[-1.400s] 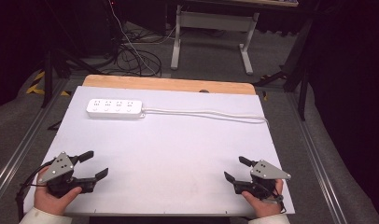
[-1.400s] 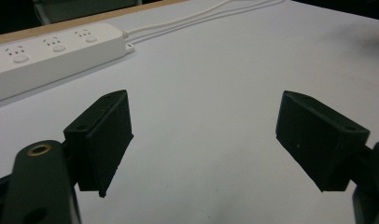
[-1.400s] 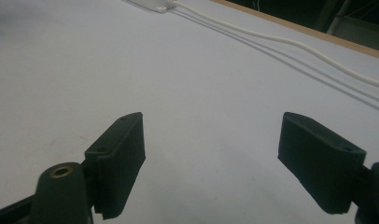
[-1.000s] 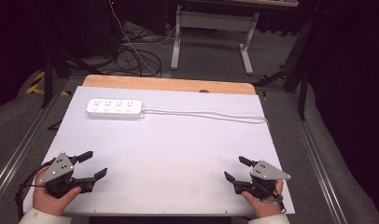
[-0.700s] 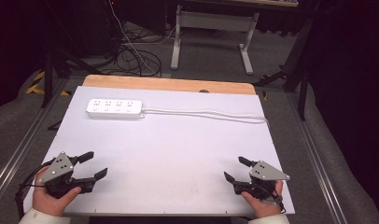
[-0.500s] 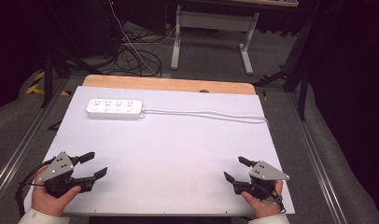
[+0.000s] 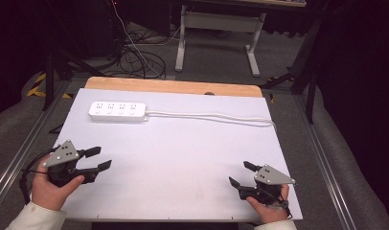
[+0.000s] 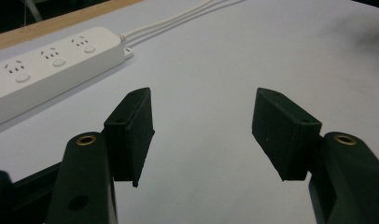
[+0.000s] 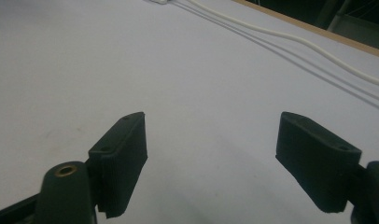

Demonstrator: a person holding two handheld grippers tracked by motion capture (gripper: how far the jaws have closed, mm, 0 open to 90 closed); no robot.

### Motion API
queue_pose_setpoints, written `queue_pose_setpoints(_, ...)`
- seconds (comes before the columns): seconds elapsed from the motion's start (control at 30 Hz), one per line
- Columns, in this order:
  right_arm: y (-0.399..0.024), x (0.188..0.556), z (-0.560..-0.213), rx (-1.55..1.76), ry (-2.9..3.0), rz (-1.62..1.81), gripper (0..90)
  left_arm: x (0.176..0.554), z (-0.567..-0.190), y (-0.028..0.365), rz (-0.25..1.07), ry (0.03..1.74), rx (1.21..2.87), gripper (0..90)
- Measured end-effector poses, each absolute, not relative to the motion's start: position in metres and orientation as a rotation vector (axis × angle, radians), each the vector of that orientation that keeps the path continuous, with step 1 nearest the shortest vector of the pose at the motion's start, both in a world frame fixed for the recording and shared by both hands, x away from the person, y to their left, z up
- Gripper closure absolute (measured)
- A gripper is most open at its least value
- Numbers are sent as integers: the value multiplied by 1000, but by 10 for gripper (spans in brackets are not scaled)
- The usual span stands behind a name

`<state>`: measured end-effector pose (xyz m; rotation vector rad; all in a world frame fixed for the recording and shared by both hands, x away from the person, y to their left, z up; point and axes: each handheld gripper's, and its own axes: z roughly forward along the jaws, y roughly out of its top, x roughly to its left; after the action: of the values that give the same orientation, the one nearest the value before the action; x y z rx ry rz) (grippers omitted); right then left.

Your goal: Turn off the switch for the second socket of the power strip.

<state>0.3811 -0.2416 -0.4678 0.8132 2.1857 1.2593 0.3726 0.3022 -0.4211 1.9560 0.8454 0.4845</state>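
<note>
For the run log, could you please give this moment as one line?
left gripper: open, empty | right gripper: open, empty | power strip: far left, untouched

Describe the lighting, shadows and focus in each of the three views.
High view: the white table is evenly lit, the room behind falls into darkness, and the power strip is sharp. Left gripper view: the near jaws are soft-edged and dark, while the power strip shows a pale glare and a faint shadow. Right gripper view: the cable casts a soft double shadow, and the jaws are blurred.
</note>
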Motion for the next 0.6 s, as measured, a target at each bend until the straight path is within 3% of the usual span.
queue_pose_setpoints(0.6, -243, 380, -470, 832, 2194, 1267, 249, 406, -393, 296, 488, 847, 1971, 454)
